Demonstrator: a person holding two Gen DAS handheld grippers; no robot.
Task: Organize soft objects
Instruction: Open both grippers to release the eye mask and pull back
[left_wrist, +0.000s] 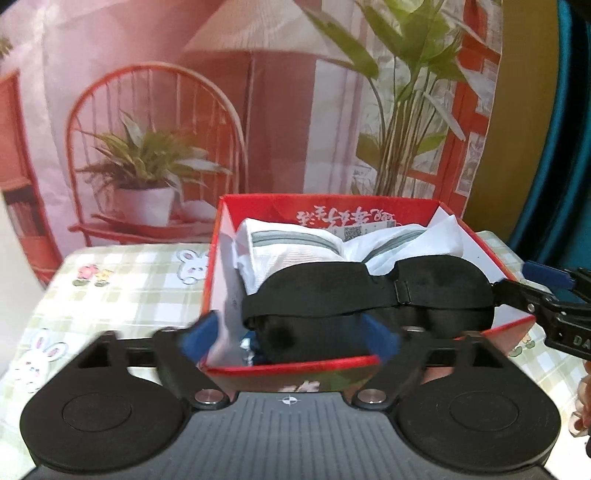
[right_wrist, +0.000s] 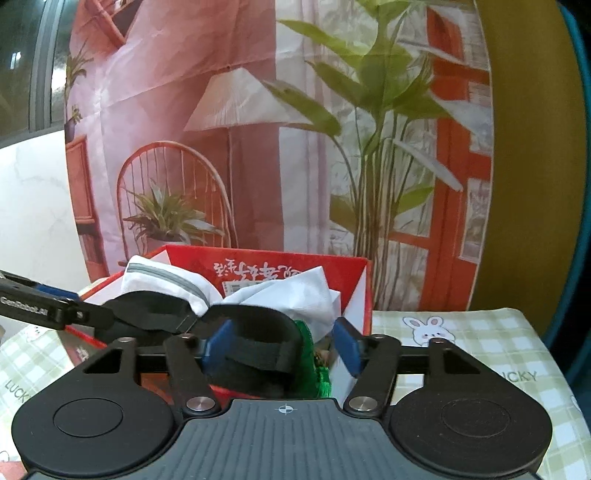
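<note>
A red cardboard box (left_wrist: 369, 363) stands on the table, also in the right wrist view (right_wrist: 364, 291). It holds a white cloth with grey stripes (left_wrist: 291, 245) and a black eye mask (left_wrist: 369, 291) lying on top, also seen in the right wrist view (right_wrist: 255, 343). My left gripper (left_wrist: 290, 341) is open, its blue pads at the box's near wall on either side of the mask's left end. My right gripper (right_wrist: 280, 345) is open around the mask's right end, and in the left wrist view its fingers (left_wrist: 532, 295) reach in from the right. A green item (right_wrist: 317, 365) shows beside the mask.
The table has a green checked cloth with rabbit prints (left_wrist: 122, 291), also in the right wrist view (right_wrist: 461, 332). A printed backdrop of a chair, lamp and plants (left_wrist: 221, 110) hangs close behind the box. A teal and yellow surface (right_wrist: 535, 147) stands at the right.
</note>
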